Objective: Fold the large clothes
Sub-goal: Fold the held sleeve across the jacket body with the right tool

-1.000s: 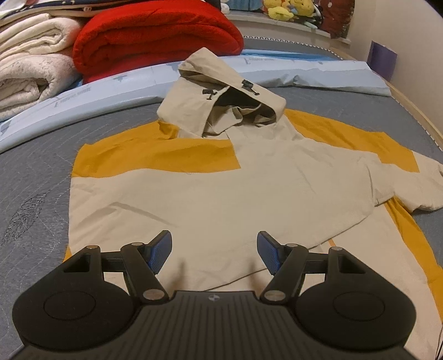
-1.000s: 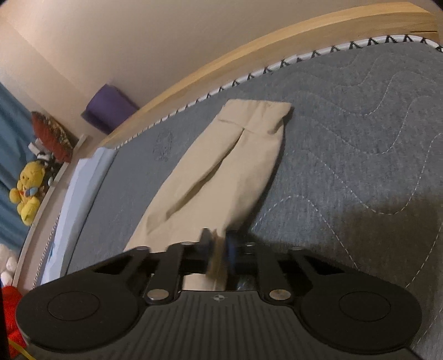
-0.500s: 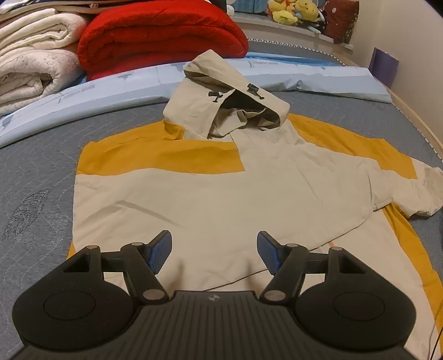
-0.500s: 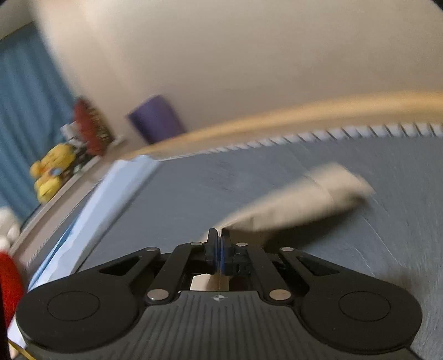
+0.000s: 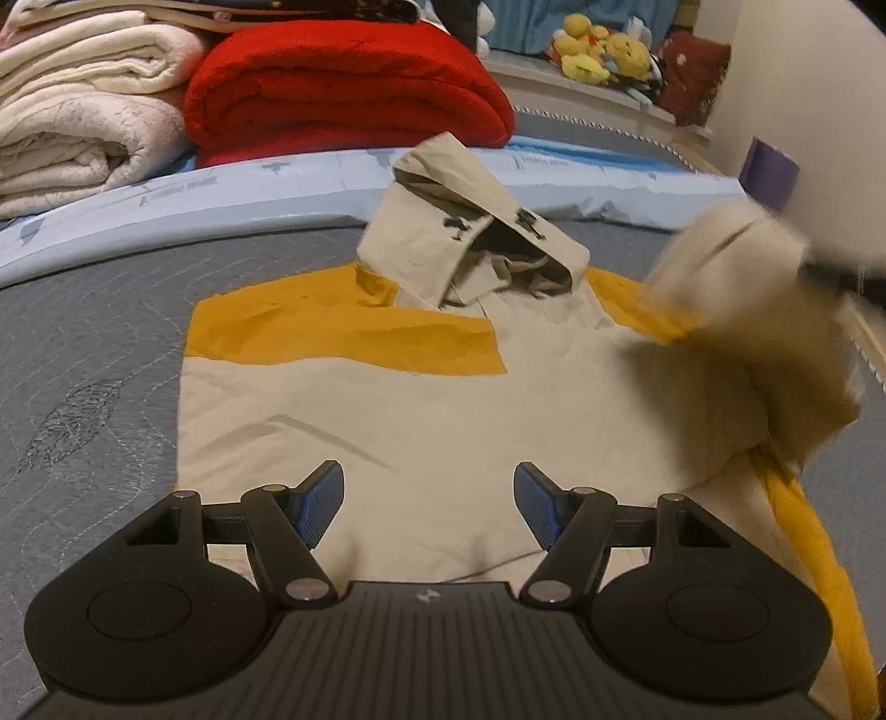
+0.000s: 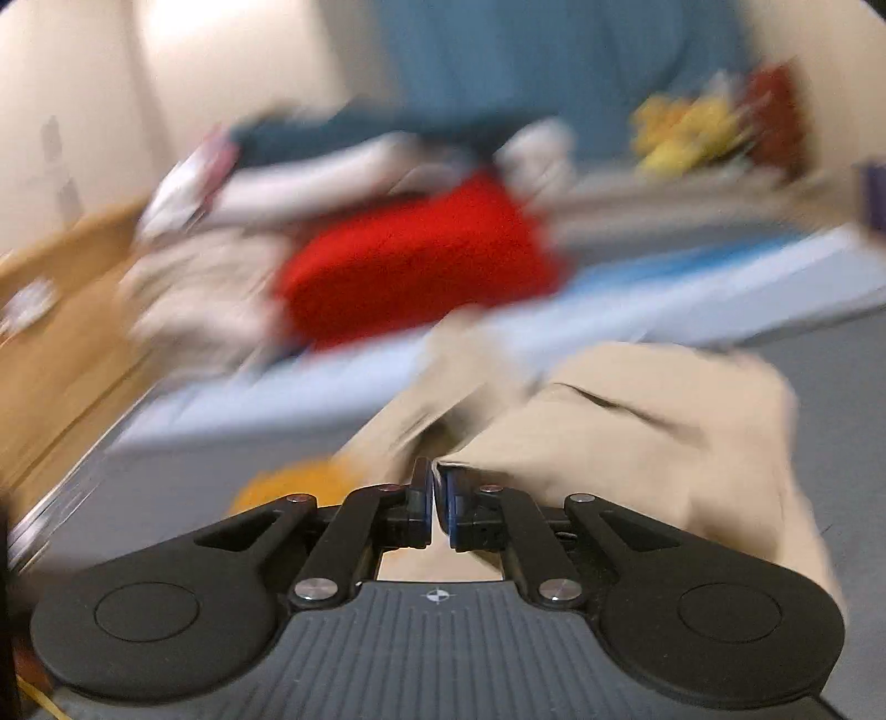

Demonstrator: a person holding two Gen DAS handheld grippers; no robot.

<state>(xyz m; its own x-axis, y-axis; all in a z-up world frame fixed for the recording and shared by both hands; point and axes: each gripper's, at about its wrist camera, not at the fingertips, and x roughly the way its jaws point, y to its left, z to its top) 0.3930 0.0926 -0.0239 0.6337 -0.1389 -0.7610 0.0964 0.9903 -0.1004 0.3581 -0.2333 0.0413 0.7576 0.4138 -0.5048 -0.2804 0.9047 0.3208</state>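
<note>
A beige and mustard hooded jacket (image 5: 421, 399) lies flat on the grey mattress (image 5: 94, 387), hood (image 5: 470, 243) pointing away from me. My left gripper (image 5: 429, 501) is open and empty, low over the jacket's lower part. My right gripper (image 6: 437, 498) is shut on the jacket's beige right sleeve (image 6: 637, 432). The sleeve (image 5: 736, 310) hangs lifted and blurred over the jacket's right side in the left wrist view. The right wrist view is heavily motion-blurred.
A folded red blanket (image 5: 343, 83) and cream blankets (image 5: 83, 111) are stacked at the bed's head behind a light blue pillow strip (image 5: 221, 205). Plush toys (image 5: 603, 50) sit on a ledge. The wooden bed frame (image 5: 869, 343) runs along the right.
My right gripper has swung the sleeve up off the mattress and inward over the jacket, turning from the side wall toward the head of the bed. My left gripper has stayed open and crept slightly forward.
</note>
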